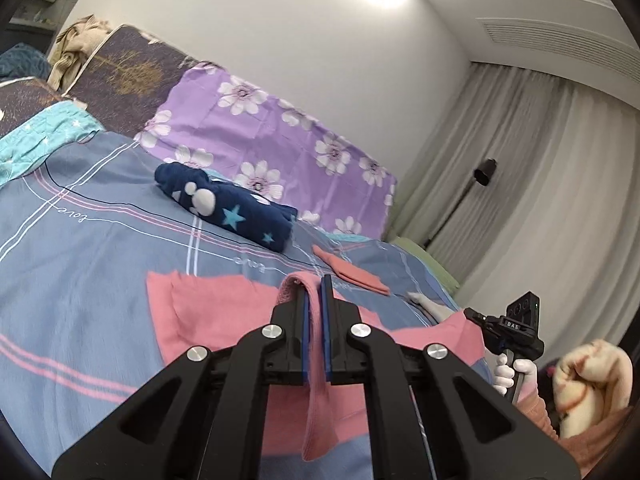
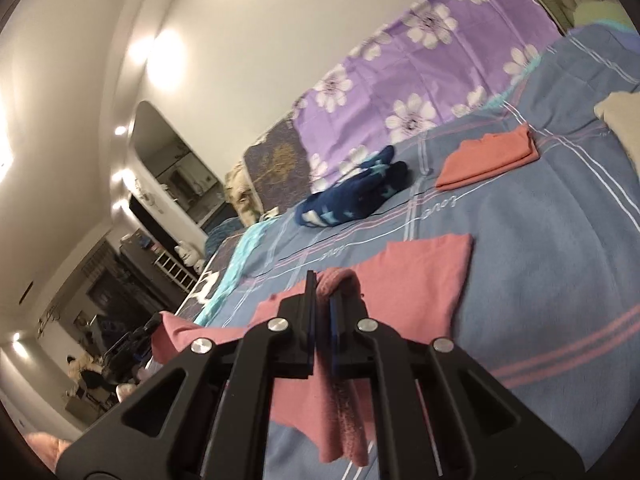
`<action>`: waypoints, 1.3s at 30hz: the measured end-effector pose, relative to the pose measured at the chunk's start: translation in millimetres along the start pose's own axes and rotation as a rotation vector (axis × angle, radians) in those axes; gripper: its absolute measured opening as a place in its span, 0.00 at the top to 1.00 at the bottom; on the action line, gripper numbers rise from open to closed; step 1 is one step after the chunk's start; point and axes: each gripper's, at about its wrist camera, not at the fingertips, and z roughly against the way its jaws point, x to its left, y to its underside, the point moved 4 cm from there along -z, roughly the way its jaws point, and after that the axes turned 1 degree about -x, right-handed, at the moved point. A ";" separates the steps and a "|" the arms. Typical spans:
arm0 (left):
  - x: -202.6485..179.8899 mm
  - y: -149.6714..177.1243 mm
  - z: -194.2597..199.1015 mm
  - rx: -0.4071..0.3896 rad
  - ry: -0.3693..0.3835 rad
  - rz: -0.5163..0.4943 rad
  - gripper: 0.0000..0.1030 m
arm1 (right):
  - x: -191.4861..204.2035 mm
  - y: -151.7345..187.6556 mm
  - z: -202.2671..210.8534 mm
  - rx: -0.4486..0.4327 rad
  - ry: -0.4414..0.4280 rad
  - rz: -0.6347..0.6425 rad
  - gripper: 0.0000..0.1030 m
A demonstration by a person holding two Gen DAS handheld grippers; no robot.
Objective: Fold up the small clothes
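A pink garment (image 1: 208, 312) lies partly spread on the blue striped bed cover (image 1: 100, 248). My left gripper (image 1: 317, 280) is shut on one edge of it, with cloth hanging between the pads. My right gripper (image 2: 323, 284) is shut on another edge of the same pink garment (image 2: 420, 276) and lifts it off the bed cover (image 2: 540, 248). The right gripper also shows in the left wrist view (image 1: 486, 326), at the right, held by a gloved hand.
A folded navy star-patterned garment (image 1: 228, 204) (image 2: 352, 196) lies further back. A folded orange-pink garment (image 1: 352, 274) (image 2: 488, 156) lies beside it. A purple floral pillow (image 1: 280, 136) stands against the wall. A cream cloth (image 2: 624, 120) lies at the right edge.
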 end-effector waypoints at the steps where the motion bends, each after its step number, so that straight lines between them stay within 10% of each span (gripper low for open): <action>1: 5.5 -1.8 -7.9 0.006 -0.007 0.007 0.96 | -8.1 -4.9 -11.4 0.011 0.009 -0.020 0.95; 12: 112.2 25.8 -113.6 0.187 -0.210 0.180 0.96 | -110.9 15.8 -120.2 0.202 0.167 -0.199 0.91; 17: 110.9 37.8 -108.2 0.236 -0.242 0.136 0.65 | -114.3 25.0 -108.7 0.220 0.152 -0.192 0.83; 25: 95.0 57.1 -99.5 0.310 -0.277 0.016 0.62 | -91.2 51.7 -71.8 0.249 0.189 -0.074 0.76; 28: 85.6 63.3 -100.7 0.334 -0.279 -0.042 0.64 | -89.7 57.6 -65.9 0.258 0.208 -0.057 0.76; 31: 81.4 68.7 -105.8 0.357 -0.261 -0.051 1.00 | -89.4 57.8 -63.9 0.252 0.233 -0.056 0.89; 39: 50.9 40.1 -78.7 0.244 -0.151 -0.033 1.00 | -60.3 30.4 -50.4 0.150 0.154 -0.043 0.95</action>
